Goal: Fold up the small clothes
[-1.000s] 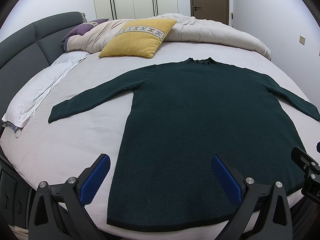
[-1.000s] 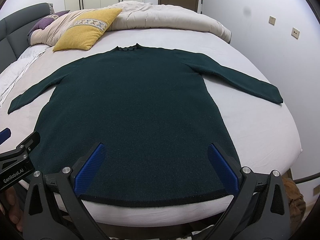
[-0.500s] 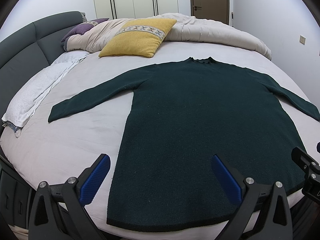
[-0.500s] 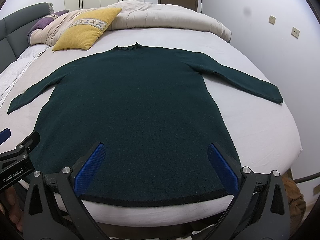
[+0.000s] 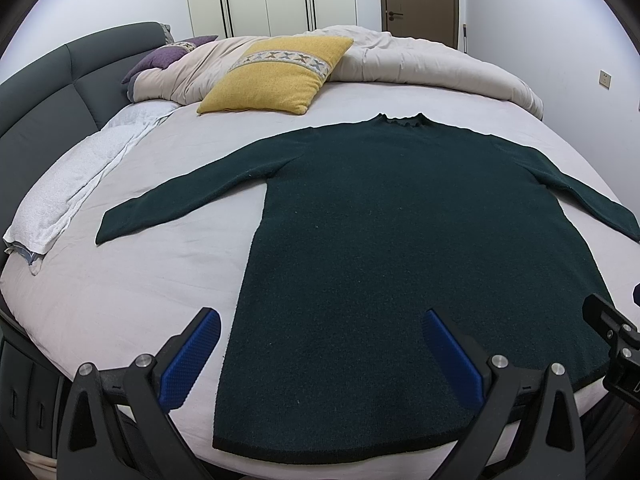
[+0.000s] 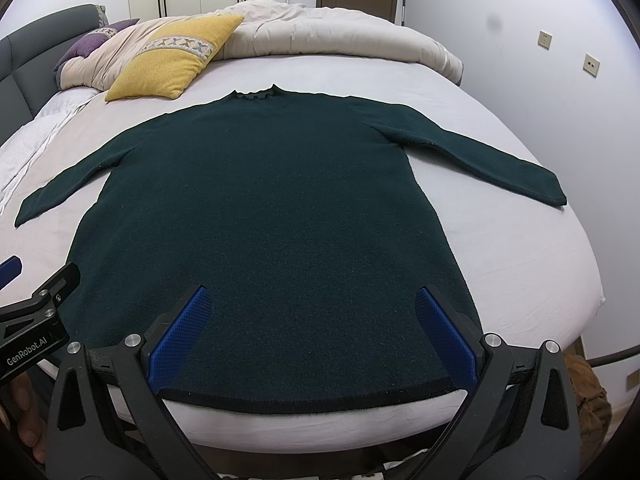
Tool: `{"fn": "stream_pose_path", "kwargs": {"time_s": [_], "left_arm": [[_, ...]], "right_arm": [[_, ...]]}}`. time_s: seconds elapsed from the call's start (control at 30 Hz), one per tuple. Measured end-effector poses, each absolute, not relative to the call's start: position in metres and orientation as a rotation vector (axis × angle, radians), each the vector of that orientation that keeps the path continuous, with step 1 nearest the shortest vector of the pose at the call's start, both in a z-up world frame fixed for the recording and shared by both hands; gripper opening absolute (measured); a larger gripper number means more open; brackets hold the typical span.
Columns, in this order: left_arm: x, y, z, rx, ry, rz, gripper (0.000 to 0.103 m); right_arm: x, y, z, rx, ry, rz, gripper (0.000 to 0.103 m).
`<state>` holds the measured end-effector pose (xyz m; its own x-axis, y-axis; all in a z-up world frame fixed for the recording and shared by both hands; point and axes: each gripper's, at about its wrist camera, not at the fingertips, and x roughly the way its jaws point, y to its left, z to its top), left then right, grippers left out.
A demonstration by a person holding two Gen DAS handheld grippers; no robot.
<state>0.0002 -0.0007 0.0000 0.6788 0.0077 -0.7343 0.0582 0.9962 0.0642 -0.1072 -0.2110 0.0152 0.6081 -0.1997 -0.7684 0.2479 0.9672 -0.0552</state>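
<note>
A dark green long-sleeved sweater (image 5: 400, 240) lies flat on the bed, collar far, hem near me, both sleeves spread out to the sides. It also shows in the right wrist view (image 6: 272, 208). My left gripper (image 5: 320, 344) is open and empty, hovering over the hem's left part. My right gripper (image 6: 312, 320) is open and empty, over the hem's right part. The right gripper's body shows at the right edge of the left wrist view (image 5: 612, 340); the left gripper's body shows at the left edge of the right wrist view (image 6: 36, 320).
The bed (image 5: 120, 280) has a pale sheet and a rounded near edge. A yellow cushion (image 5: 276, 76), a bunched duvet (image 5: 420, 64) and a purple pillow (image 5: 168, 56) lie at the far side. A grey headboard (image 5: 44, 92) stands left. A wall (image 6: 540, 80) is right.
</note>
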Motion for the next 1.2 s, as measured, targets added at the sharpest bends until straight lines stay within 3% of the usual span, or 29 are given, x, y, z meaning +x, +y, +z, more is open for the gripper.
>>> {"fn": "stream_pose_path", "kwargs": {"time_s": [0.93,1.2], "left_arm": [[-0.005,-0.003,-0.006,0.079,0.814,-0.048,0.103],[0.001,0.010,-0.014,0.029,0.835,-0.067,0.103]], "right_arm": [[-0.107,-0.210,0.009,0.067,0.884,-0.264,0.103],[-0.112,-0.277,0.020,0.152,0.808,-0.329,0.103]]}}
